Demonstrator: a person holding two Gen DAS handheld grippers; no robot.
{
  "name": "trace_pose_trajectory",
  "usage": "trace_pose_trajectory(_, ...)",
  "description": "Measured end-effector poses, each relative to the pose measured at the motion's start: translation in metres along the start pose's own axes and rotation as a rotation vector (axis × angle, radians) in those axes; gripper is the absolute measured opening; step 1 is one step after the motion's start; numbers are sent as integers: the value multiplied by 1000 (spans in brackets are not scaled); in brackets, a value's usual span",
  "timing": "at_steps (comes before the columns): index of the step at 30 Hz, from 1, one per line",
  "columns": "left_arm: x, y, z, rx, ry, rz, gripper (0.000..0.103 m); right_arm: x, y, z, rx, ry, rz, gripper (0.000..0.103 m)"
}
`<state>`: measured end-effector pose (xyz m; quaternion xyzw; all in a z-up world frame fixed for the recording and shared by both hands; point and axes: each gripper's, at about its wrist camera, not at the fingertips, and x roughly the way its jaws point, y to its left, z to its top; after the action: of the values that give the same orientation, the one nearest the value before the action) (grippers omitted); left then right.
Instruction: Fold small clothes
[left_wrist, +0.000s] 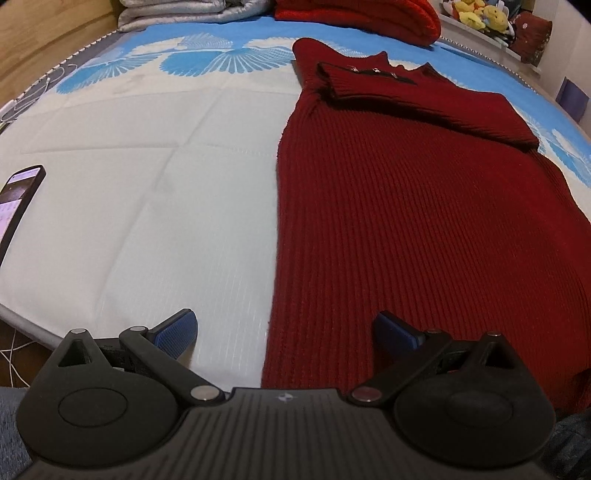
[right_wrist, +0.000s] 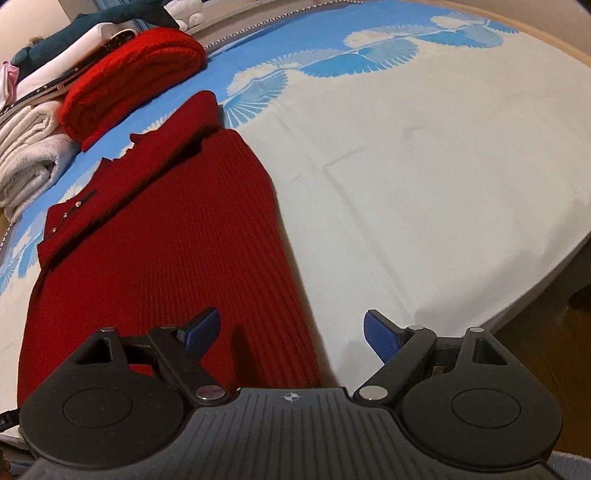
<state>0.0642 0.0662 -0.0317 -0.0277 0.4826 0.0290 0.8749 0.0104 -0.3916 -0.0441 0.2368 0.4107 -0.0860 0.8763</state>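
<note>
- Two hand-held grippers hang low over the near edge of a bed (left_wrist: 129, 184), each with its blue-padded fingers spread wide and pinching nothing.
- Left hand-held gripper (left_wrist: 286, 334): its left finger is over bare mattress, its right finger over the sweater's bottom hem, so the sweater's left edge runs between them.
- Right hand-held gripper (right_wrist: 291, 332): its left finger is over the knit, its right finger over white mattress, straddling the sweater's right edge.
- One dark red ribbed sweater (left_wrist: 424, 221) lies flat lengthwise on the bed, collar at the far end, with a sleeve (left_wrist: 424, 96) folded across the chest.
- Beyond the collar sits a folded bright red knit (right_wrist: 129, 74), beside a pile of pale folded blankets (right_wrist: 29, 147).
- A phone (left_wrist: 18, 199) with a lit screen lies on the mattress at the far left in the left wrist view.
</note>
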Motion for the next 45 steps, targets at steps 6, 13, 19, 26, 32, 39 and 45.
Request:
trace_pose_trajectory(6, -2, -2, -4, 5, -10, 8, 103, 5, 5, -5, -22, 28, -5, 86)
trace_pose_trajectory(13, -2, -3, -1, 30, 45, -64, 103, 11, 17, -9, -99, 69, 20, 82)
trace_pose_trajectory(19, -4, -9, -4, 92, 75, -208, 102, 6, 14, -7, -43, 82, 134, 63)
trace_pose_trajectory(26, -13, 30, 1, -74, 35, -254, 13, -3, 14, -11, -69, 19, 96, 18)
trace_pose_trajectory(32, -32, 60, -10, -119, -17, -188, 7, -36, 9, -14, -30, -98, 251, 16)
trace_pose_trajectory(39, -15, 58, 0, -93, 10, -235, 12, -9, 2, -10, 8, 78, 138, 38)
trace_pose_trajectory(45, -5, 47, -4, -71, 84, -279, 92, -5, 0, -10, 19, 115, 121, 70)
